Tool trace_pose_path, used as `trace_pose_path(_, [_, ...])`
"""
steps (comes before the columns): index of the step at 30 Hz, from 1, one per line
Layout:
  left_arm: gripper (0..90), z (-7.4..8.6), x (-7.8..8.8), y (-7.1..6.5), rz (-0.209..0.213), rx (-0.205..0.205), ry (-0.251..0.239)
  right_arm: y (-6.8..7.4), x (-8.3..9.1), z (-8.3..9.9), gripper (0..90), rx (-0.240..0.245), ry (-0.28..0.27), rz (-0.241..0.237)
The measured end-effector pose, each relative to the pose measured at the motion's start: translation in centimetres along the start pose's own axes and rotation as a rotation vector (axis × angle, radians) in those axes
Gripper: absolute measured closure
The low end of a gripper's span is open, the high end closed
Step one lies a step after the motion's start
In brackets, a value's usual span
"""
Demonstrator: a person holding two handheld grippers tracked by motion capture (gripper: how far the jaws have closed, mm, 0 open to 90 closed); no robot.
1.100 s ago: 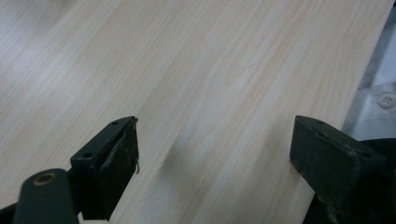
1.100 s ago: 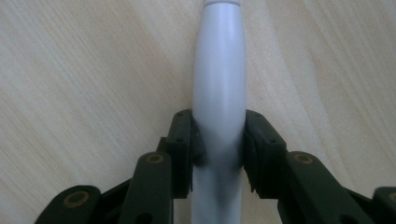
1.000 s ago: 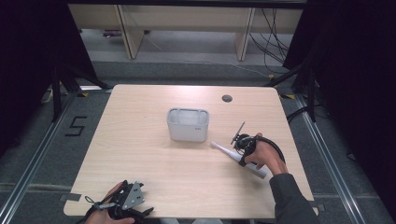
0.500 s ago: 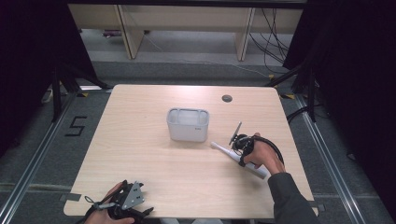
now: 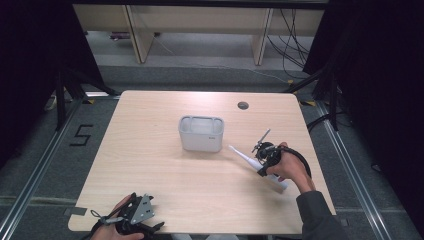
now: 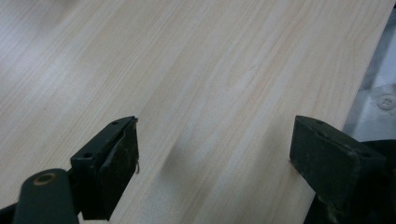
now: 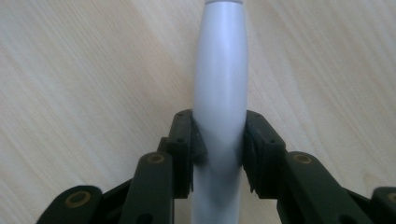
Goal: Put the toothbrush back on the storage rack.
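Observation:
A white electric toothbrush (image 5: 244, 158) lies slanted at the table's right, its thin head end pointing toward a grey container (image 5: 200, 141). My right gripper (image 5: 263, 161) is shut on the toothbrush's body. In the right gripper view the two jaws clamp the smooth white handle (image 7: 219, 70) from both sides at my right gripper (image 7: 219, 135), just above the wood. My left gripper (image 5: 152, 227) rests at the table's near left edge. In the left gripper view my left gripper (image 6: 217, 140) stands open, its jaws wide apart with only bare wood between them.
The grey container stands near the table's middle, a short way left of the toothbrush's head. A round cable hole (image 5: 243, 105) sits at the back right. The table's near edge (image 5: 210, 233) runs close to the left gripper, and grey floor surrounds the table.
My right gripper has shifted very slightly away from me with the toothbrush in it. The left gripper has stayed put.

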State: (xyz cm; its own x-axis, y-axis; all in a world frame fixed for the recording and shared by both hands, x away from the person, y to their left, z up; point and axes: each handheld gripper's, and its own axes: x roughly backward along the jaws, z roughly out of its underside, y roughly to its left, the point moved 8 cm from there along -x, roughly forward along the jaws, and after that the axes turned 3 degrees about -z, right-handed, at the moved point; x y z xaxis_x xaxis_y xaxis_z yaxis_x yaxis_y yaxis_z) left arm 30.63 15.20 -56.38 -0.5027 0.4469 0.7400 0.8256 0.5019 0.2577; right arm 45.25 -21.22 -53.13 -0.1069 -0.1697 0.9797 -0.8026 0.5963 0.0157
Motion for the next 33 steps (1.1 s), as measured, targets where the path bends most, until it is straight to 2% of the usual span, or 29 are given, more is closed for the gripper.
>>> trace_pose_path(2, [15.3, 0.0, 0.0, 0.0, -0.001, -0.002, 0.002, 0.0, 0.5, -0.1, 66.5, -0.003, -0.037, -0.014])
trace_pose_path(3, [15.3, 0.0, 0.0, 0.0, -0.001, -0.002, 0.002, 0.0, 0.5, -0.1, 66.5, -0.003, -0.037, -0.014])
trace_pose_path(4, [15.3, 0.0, 0.0, 0.0, -0.001, -0.002, 0.002, -0.2, 1.3, -0.2, 66.5, -0.018, -0.087, -0.018])
trace_pose_path(6, [15.4, 0.0, 0.0, 0.0, 0.0, -0.002, 0.001, -0.4, 2.1, -0.2, 66.6, -0.028, -0.129, -0.021])
trace_pose_path(7, [15.3, 0.0, 0.0, 0.0, 0.0, -0.002, 0.001, -0.4, 2.1, -0.2, 66.6, -0.028, -0.129, -0.021])
trace_pose_path(9, [15.3, 0.0, 0.0, 0.0, -0.001, -0.002, 0.002, -0.8, 3.2, -0.1, 66.5, -0.054, -0.174, -0.007])
trace_pose_path(10, [15.3, 0.0, 0.0, 0.0, -0.001, -0.002, 0.001, -1.0, 3.6, -0.2, 66.5, -0.042, -0.197, -0.001])
trace_pose_path(14, [15.4, 0.0, 0.0, 0.0, 0.0, 0.001, 0.002, -1.4, 5.6, -0.7, 66.6, -0.107, -0.301, 0.01])
trace_pose_path(16, [15.4, 0.0, 0.0, 0.0, 0.0, -0.002, 0.002, -1.5, 6.5, -1.2, 66.5, -0.1, -0.366, 0.007])
trace_pose_path(18, [15.4, 0.0, 0.0, 0.0, 0.0, -0.002, 0.002, -1.4, 6.8, -1.4, 66.5, -0.117, -0.387, 0.003])
trace_pose_path(19, [15.3, 0.0, 0.0, 0.0, 0.0, -0.001, 0.003, -1.9, 7.3, -2.2, 66.5, -0.103, -0.468, 0.031])
trace_pose_path(20, [15.3, 0.0, 0.0, 0.0, -0.001, -0.002, 0.003, -1.8, 7.6, -2.5, 66.5, -0.13, -0.489, 0.031])
trace_pose_path(22, [15.3, 0.0, 0.0, 0.0, -0.001, -0.002, 0.001, -1.8, 7.7, -2.7, 66.5, -0.137, -0.51, 0.033])
trace_pose_path(23, [15.3, 0.0, 0.0, 0.0, -0.001, -0.003, 0.001, -2.0, 7.9, -3.3, 66.6, -0.117, -0.557, 0.042])
trace_pose_path(24, [15.3, 0.0, 0.0, 0.0, -0.001, -0.002, 0.001, -2.0, 8.1, -3.6, 66.5, -0.118, -0.576, 0.039])
trace_pose_path(25, [15.3, 0.0, 0.0, 0.1, -0.002, -0.004, 0.003, -2.1, 8.3, -4.0, 66.5, -0.145, -0.618, 0.054])
trace_pose_path(26, [15.4, 0.0, 0.0, 0.2, -0.008, -0.007, 0.002, -2.3, 8.8, -4.7, 66.5, -0.148, -0.672, 0.061])
trace_pose_path(27, [15.3, 0.0, 0.0, 0.2, -0.008, -0.007, 0.002, -2.3, 8.8, -4.7, 66.5, -0.148, -0.672, 0.061])
trace_pose_path(28, [15.4, 0.0, 0.1, 0.1, -0.004, -0.006, 0.0, -2.3, 9.0, -5.4, 66.5, -0.144, -0.718, 0.059])
trace_pose_path(29, [15.4, 0.0, 0.1, 0.1, -0.004, -0.006, 0.0, -2.3, 9.0, -5.4, 66.5, -0.144, -0.718, 0.059])
trace_pose_path(30, [15.4, 0.0, 0.1, 0.1, -0.003, -0.006, 0.001, -2.2, 9.1, -5.5, 66.5, -0.165, -0.727, 0.057])
trace_pose_path(31, [15.3, 0.0, 0.1, 0.1, -0.003, -0.005, 0.001, -2.5, 9.3, -6.0, 66.5, -0.144, -0.768, 0.082])
trace_pose_path(32, [15.3, 0.0, 0.1, 0.1, -0.003, -0.005, 0.0, -2.3, 9.2, -6.3, 66.5, -0.18, -0.79, 0.069])
trace_pose_path(33, [15.3, 0.0, 0.1, 0.1, -0.001, -0.005, -0.001, -2.4, 9.3, -6.7, 66.5, -0.167, -0.811, 0.082])
